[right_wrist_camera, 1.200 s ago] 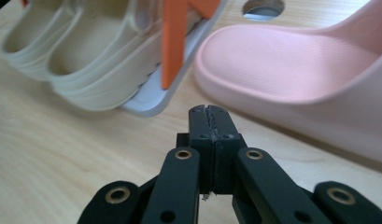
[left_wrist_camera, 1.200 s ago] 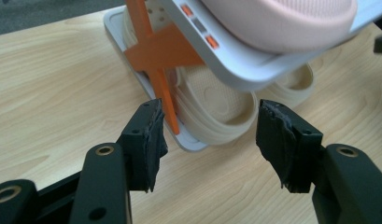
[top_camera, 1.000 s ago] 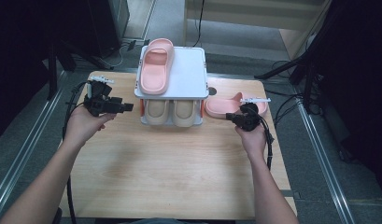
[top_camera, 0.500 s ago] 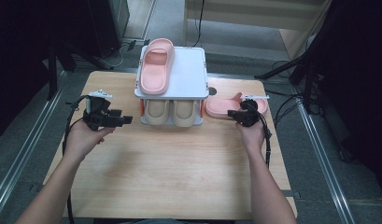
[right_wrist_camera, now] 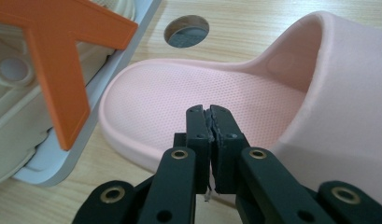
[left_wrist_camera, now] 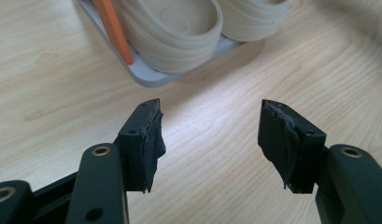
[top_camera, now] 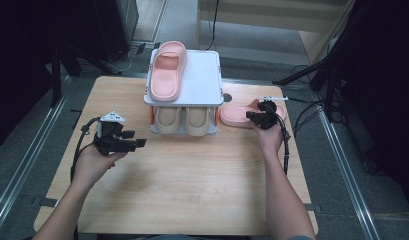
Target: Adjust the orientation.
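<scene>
The right claw [right_wrist_camera: 210, 122] has its two black jaws pressed together with nothing between them. Its tips hang just over the near edge of a pink slipper [right_wrist_camera: 216, 102], above the dotted footbed; contact with the slipper cannot be told. In the high view the right claw [top_camera: 252, 117] sits at the near end of that pink slipper [top_camera: 238, 115], which lies flat on the surface [top_camera: 192, 190] at about 3 o'clock from the white rack [top_camera: 202, 80], just beside it, its strap toward 3 o'clock. A round hole [right_wrist_camera: 187, 31] in the surface shows at 12 o'clock from the slipper's open end in the right gripper view, and an orange brace [right_wrist_camera: 58, 56] of the rack stands at 10 o'clock.

The left claw [left_wrist_camera: 209, 128] stands wide, empty, with bare wood under the gap. In the left gripper view a beige slipper [left_wrist_camera: 174, 32] on the rack's lower tray lies at 12 o'clock from the tips, apart from them. From above, the left claw [top_camera: 139, 144] is held by the left hand [top_camera: 94, 162] at about 8 o'clock from the rack, pointing toward 3 o'clock, near the rack's front corner.

The rack carries a second pink slipper [top_camera: 167, 75] on the left half of its top shelf, and a pair of beige slippers [top_camera: 184, 120] side by side underneath.
</scene>
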A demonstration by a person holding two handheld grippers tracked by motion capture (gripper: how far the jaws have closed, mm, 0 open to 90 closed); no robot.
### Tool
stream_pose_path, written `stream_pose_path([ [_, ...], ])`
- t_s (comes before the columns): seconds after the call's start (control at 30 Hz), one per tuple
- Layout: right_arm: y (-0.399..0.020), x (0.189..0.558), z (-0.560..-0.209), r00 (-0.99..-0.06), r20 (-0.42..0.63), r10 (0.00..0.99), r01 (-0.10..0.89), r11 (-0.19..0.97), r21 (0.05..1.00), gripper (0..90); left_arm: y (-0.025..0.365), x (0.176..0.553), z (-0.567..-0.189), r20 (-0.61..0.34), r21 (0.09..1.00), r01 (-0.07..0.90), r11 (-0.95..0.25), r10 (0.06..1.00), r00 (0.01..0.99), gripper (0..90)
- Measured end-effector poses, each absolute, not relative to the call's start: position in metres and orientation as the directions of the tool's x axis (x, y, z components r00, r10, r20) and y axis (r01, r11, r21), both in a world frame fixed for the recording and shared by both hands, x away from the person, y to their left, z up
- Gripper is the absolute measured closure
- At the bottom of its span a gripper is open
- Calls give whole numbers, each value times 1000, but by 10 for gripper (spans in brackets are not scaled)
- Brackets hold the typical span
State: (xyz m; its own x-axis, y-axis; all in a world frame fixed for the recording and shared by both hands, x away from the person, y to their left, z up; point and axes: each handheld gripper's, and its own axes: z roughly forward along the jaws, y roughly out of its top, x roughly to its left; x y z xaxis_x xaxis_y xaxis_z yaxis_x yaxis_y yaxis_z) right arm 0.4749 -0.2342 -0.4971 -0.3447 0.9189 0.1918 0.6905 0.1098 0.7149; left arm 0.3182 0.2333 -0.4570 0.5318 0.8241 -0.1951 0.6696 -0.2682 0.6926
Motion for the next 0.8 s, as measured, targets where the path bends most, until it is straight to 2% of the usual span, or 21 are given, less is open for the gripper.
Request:
stream_pose_path([
  [0.27, -235, 479, -504, -320, 207, 925, 705, 87, 704, 877, 235, 312, -468, -211, 685, 681, -257, 825, 524, 402],
  [0.8, -235, 475, -504, -334, 154, 930, 721, 147, 677, 875, 239, 315, -474, -210, 672, 691, -267, 825, 524, 401],
])
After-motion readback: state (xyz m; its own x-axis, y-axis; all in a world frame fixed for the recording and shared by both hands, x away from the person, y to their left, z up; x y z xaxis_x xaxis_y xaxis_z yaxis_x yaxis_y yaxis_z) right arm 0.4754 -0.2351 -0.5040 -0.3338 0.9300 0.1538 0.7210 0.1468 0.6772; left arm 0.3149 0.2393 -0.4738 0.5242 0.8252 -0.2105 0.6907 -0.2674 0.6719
